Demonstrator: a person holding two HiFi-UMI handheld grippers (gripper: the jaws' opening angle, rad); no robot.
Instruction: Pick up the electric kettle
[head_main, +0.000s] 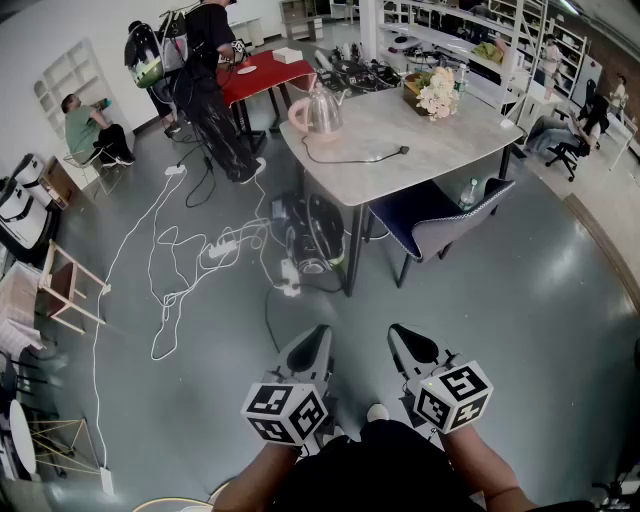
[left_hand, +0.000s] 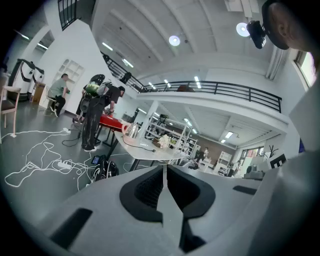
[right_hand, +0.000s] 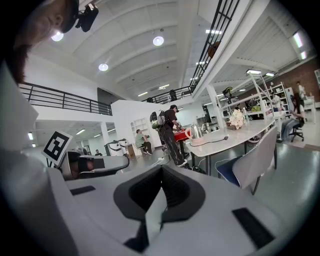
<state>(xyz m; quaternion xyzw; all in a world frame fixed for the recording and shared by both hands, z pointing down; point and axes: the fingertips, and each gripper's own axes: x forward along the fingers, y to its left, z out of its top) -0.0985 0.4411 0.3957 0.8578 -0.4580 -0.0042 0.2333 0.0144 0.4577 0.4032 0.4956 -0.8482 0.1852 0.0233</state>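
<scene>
We're holding the left gripper (head_main: 318, 335) and right gripper (head_main: 401, 334) side by side low in front of us, both jaw pairs pressing together on nothing. The shiny metal electric kettle with pink handle (head_main: 322, 112) is sitting by the left edge of the pale grey stone-look table (head_main: 440, 150), well apart from us. Bare grey floor (head_main: 500, 330) is lying open ahead, with tangled white cables (head_main: 165, 262) sprawling left and a dark blue chair (head_main: 437, 216) sitting at the table's near edge.
</scene>
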